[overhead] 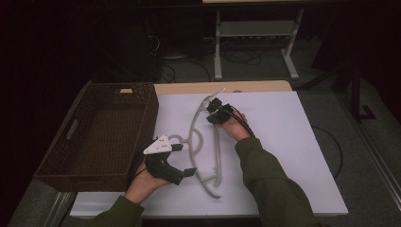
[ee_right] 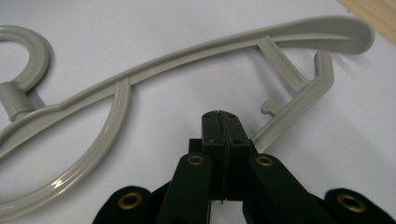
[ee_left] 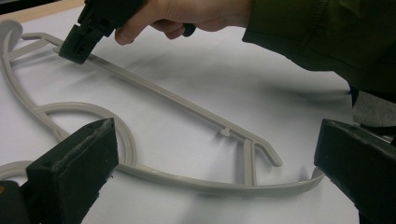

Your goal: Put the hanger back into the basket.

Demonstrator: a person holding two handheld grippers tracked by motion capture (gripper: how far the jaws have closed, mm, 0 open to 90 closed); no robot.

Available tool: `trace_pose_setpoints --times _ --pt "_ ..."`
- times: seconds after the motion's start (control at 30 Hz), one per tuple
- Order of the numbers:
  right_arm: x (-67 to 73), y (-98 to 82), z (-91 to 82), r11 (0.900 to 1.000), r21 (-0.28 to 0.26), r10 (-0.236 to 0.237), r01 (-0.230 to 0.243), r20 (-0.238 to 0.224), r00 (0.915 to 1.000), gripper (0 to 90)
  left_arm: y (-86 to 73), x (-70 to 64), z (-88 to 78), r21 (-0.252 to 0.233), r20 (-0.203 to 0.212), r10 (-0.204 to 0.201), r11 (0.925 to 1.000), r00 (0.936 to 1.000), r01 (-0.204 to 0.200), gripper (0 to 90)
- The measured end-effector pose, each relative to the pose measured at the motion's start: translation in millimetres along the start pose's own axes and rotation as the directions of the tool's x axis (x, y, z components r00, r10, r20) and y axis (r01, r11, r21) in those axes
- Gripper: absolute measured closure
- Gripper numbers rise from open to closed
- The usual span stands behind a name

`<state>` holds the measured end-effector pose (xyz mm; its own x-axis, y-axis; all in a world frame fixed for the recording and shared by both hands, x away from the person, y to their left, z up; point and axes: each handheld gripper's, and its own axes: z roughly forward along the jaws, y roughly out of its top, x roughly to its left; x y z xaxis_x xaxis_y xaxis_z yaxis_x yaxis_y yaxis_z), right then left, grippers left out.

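On the white counter (overhead: 293, 156), centre: one grey plastic clothes hanger (overhead: 196, 137), lying flat, hook towards the wicker basket (overhead: 101, 137) that stands at the counter's left edge. Right tongs (overhead: 218, 112): pressed together, tips just over the hanger's straight bar near its far end; whether they pinch the bar cannot be told. Left tongs (overhead: 182, 159): spread wide, nothing between them, held beside the hook end of the hanger. Both forearms in olive green sleeves (overhead: 272, 179).
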<state>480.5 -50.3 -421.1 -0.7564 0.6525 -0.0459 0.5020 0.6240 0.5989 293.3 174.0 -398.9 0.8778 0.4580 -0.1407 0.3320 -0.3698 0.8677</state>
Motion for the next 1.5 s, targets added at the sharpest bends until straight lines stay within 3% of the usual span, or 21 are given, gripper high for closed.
trace_pose_setpoints --times 0.2,0.3,0.6,0.93,0.97,1.1,1.2,1.3,1.5 --pt "0.4 -2.2 0.8 1.000 0.027 0.002 -0.003 0.016 0.9999 89.6 -0.1 -0.7 0.6 0.002 -0.001 0.000 1.0000 1.0000 0.000 0.0" --pt "3.6 -4.1 6.9 0.997 0.066 -0.040 0.037 0.053 0.9978 89.6 -0.5 -0.9 1.3 -0.001 -0.002 -0.003 1.0000 1.0000 0.003 0.0" --pt "-10.4 -18.7 -4.8 0.995 0.096 -0.003 -0.007 0.094 0.9956 89.7 -1.4 0.7 -0.1 0.003 -0.003 -0.004 1.0000 1.0000 0.004 0.0" --pt "-31.1 -58.9 -32.0 0.991 0.116 0.058 -0.071 0.111 0.9921 89.7 -1.2 0.6 2.0 0.009 -0.004 -0.004 1.0000 1.0000 0.004 0.0" --pt "-35.8 -75.0 -43.5 0.988 0.122 0.079 -0.094 0.126 0.9889 89.7 -1.3 0.4 2.4 0.010 -0.004 -0.006 0.9999 1.0000 0.006 0.0" --pt "-38.3 -89.0 -53.5 0.985 0.124 0.107 -0.123 0.131 0.9855 89.7 -1.5 0.6 2.6 0.009 -0.003 -0.009 0.9999 1.0000 0.009 0.0" --pt "-40.8 -112.5 -71.7 0.979 0.135 0.132 -0.151 0.144 0.9808 89.7 -1.9 1.1 3.4 0.008 -0.002 -0.007 0.9999 1.0000 0.007 0.0" --pt "-40.7 -123.0 -78.2 0.980 0.128 0.135 -0.153 0.141 0.9807 89.6 -1.4 1.5 3.9 0.016 0.000 0.004 0.9999 1.0000 -0.004 0.0" --pt "-35.4 -132.6 -91.4 0.988 0.035 0.146 -0.151 0.112 0.9829 89.6 -1.6 1.0 5.2 0.016 0.002 -0.003 0.9999 1.0000 0.003 0.0"
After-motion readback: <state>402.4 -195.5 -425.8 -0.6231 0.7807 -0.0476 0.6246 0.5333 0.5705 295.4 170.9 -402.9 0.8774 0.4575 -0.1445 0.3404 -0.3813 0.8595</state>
